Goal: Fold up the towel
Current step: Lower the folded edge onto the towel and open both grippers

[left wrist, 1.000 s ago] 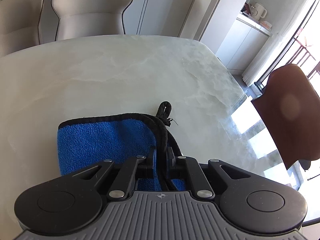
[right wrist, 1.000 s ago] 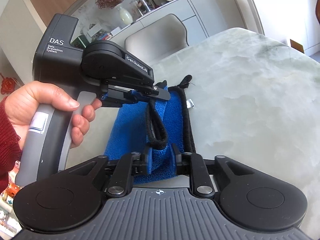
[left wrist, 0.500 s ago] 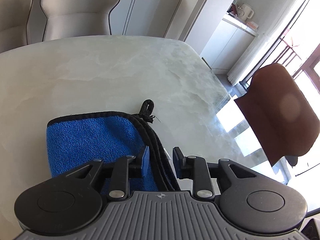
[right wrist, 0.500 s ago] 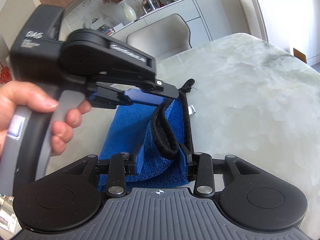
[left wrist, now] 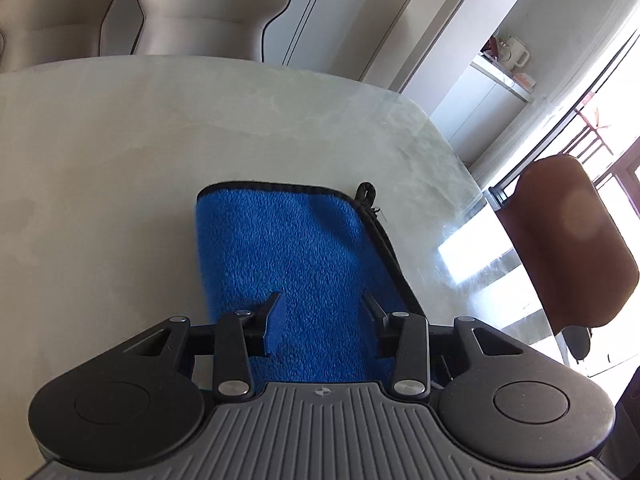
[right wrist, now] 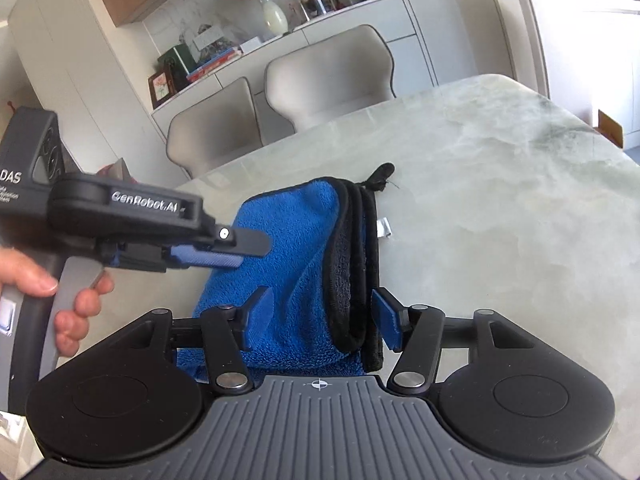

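Note:
A blue towel (left wrist: 296,248) with black trim lies folded on the marble table (left wrist: 120,140). Its stacked black edges and hanging loop (left wrist: 366,194) are on the right side. My left gripper (left wrist: 322,308) is open above the towel's near end, holding nothing. In the right wrist view the towel (right wrist: 296,240) lies flat with its black edges (right wrist: 356,264) stacked. My right gripper (right wrist: 320,308) is open over the near end, jaws apart on either side of the edges. The left gripper (right wrist: 224,254) shows there, lifted above the towel's left side.
Beige chairs (left wrist: 208,8) stand at the far side of the table. A brown chair (left wrist: 568,240) stands past the right edge. A sideboard with a vase (right wrist: 276,16) and ornaments lines the wall. A small white tag (right wrist: 383,227) lies beside the towel.
Both grippers have opened and let go of the towel's black edges. The towel now lies flat and folded. Both grippers have lifted and drawn back a little.

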A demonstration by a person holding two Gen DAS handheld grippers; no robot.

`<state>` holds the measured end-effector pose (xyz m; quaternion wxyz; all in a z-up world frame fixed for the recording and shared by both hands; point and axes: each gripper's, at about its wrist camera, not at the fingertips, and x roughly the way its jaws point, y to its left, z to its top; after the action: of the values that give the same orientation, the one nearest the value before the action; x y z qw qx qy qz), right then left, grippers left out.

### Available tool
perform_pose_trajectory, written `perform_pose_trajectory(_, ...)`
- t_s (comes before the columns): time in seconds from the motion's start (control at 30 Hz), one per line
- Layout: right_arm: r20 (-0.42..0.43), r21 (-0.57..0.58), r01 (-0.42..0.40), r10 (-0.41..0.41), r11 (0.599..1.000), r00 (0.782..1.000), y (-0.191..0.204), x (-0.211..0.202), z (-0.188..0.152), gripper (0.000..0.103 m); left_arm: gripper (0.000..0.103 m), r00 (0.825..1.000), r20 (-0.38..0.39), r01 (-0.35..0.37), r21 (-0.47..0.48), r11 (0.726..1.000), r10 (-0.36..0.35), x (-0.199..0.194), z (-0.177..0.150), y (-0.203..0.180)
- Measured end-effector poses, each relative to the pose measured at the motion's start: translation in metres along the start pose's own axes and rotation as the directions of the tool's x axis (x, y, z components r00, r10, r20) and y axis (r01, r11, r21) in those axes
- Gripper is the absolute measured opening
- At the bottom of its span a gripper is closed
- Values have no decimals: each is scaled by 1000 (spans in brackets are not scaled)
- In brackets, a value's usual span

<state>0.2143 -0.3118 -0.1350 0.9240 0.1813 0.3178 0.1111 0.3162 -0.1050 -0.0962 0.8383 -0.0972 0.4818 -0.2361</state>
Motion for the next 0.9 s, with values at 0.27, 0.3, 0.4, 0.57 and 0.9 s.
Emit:
perform_pose_trajectory(0.27, -6, -71, -32, 32, 997, 999, 6, 4, 4, 34, 42, 1000, -5, 7, 8, 1000, -7, -1, -6, -2)
perform_pose_trajectory(0.3, -19, -74, -47, 46, 996, 999, 5, 6, 4, 29, 42, 1000, -6, 7, 9, 1000, -7, -2, -6, -1)
perform_pose_trajectory(0.4, -79, -45, -91, 88, 995, 993, -2, 10, 5, 6, 43, 1000, -12, 7, 15, 1000, -7, -2, -8, -2)
perform_pose_trajectory(0.57, -52, 49, -118, 121, 992, 991, -24, -6, 11, 5, 46, 1000, -18, 17, 38, 999, -16, -3, -9, -3)
perform_pose_trajectory(0.9, -99, 54, -64, 69, 997, 993, -37, -1, 11, 33, 50, 999, -43, 3, 147, 989, 3, 6, -11, -19)
